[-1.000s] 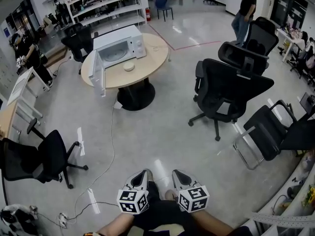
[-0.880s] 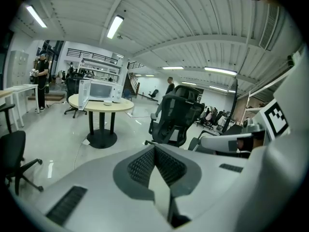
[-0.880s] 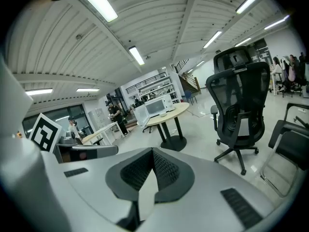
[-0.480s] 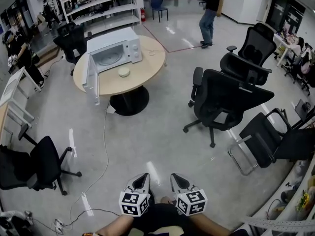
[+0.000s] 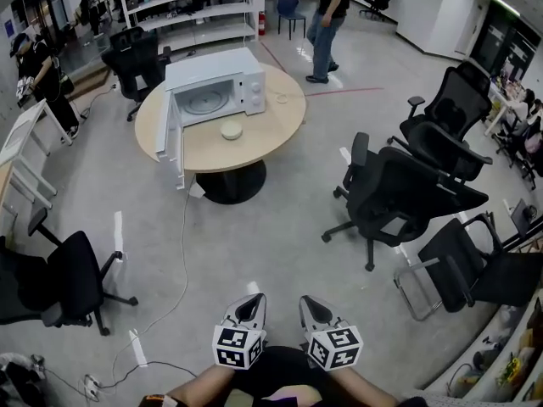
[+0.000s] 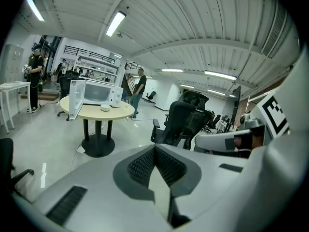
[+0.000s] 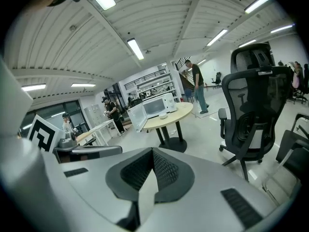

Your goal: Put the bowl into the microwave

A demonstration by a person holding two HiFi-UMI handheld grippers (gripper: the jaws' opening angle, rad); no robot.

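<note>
Walking up: the table (image 5: 273, 134) has drawn a little nearer.
The bowl (image 5: 230, 130) waits just in front of the open microwave (image 5: 222, 91), well apart from the left tongs (image 5: 251, 305) and right tongs (image 5: 308, 307), both closed on nothing.

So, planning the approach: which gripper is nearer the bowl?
Left, marginally. Both hang far from the bowl; left gripper nearly in line with it, right gripper offset further right.

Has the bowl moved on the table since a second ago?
No. The bowl sits in front of the open microwave on the round table, same spot as before; only the camera shifted.
</note>
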